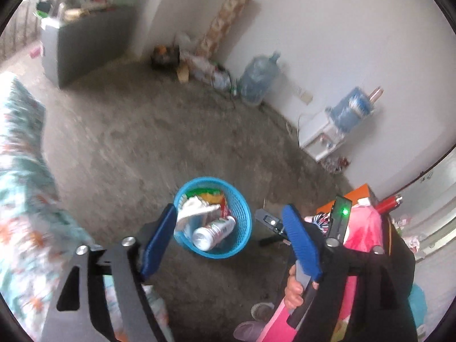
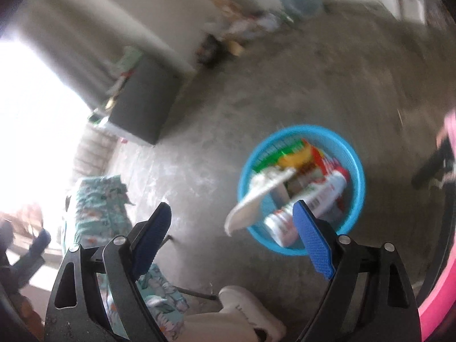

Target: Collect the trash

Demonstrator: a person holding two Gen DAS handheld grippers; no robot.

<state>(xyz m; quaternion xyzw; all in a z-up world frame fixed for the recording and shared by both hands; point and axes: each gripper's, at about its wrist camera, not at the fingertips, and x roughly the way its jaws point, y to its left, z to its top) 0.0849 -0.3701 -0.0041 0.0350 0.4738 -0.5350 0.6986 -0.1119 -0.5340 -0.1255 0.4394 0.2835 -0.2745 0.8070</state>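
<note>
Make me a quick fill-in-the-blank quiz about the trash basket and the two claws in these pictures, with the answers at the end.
1. The mesh trash basket on the concrete floor is coloured ____.
2. A white and red can lies ____ the basket.
3. Both the left claw and the right claw have their jaws ____.
4. A crumpled white paper sticks out over the basket's ____.

Missing words: blue; inside; open; rim

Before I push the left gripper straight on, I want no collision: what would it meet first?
Probably the blue bin: it sits between the open left gripper fingers, so the white scrap hanging over its rim or the can comes first. Depth is unclear.
</note>
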